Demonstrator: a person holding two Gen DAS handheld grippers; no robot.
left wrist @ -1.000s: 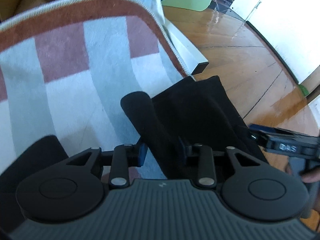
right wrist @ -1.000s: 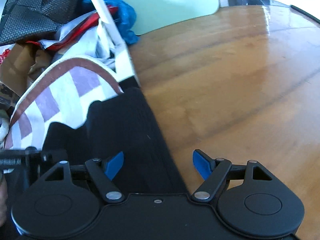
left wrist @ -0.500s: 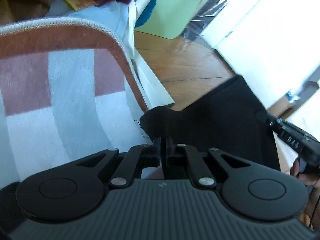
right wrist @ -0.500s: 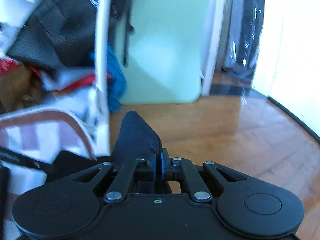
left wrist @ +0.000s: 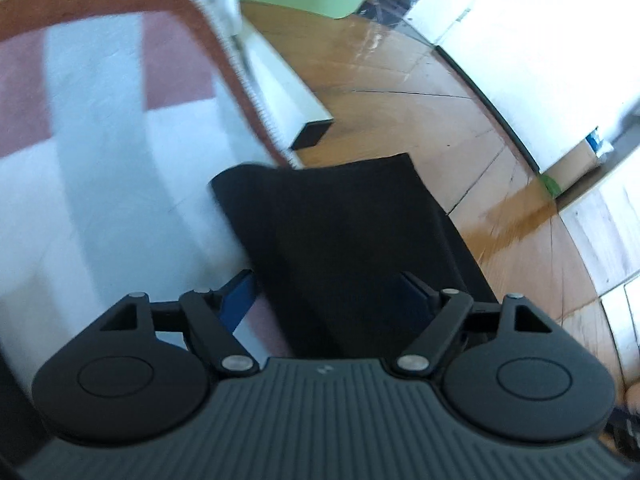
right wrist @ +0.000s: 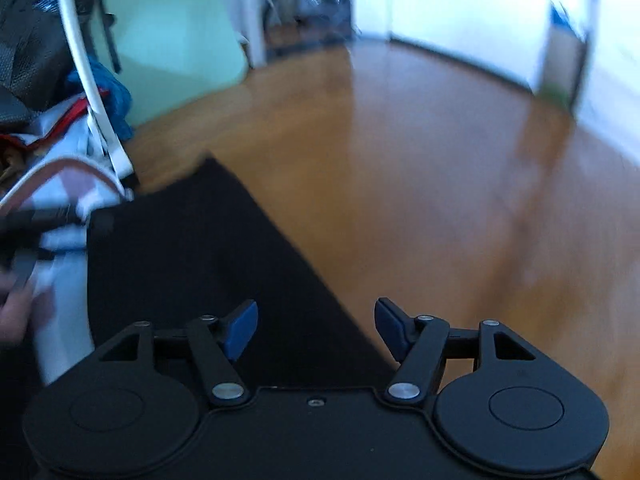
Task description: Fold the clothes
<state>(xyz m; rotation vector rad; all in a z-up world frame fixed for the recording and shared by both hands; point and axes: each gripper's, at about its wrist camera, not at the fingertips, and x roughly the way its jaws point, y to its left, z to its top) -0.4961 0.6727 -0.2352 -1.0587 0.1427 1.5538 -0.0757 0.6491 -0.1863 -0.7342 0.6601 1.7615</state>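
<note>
Both hand-held grippers, left and right, jaws apart, over black garment; its right edge meets bare wood floor.

Strong daylight from the far right burns the white wall out and glares off the glossy wooden floor. Both fisheye views bend at the edges and are motion-blurred; the black folded cloth shows perhaps no detail.
</note>
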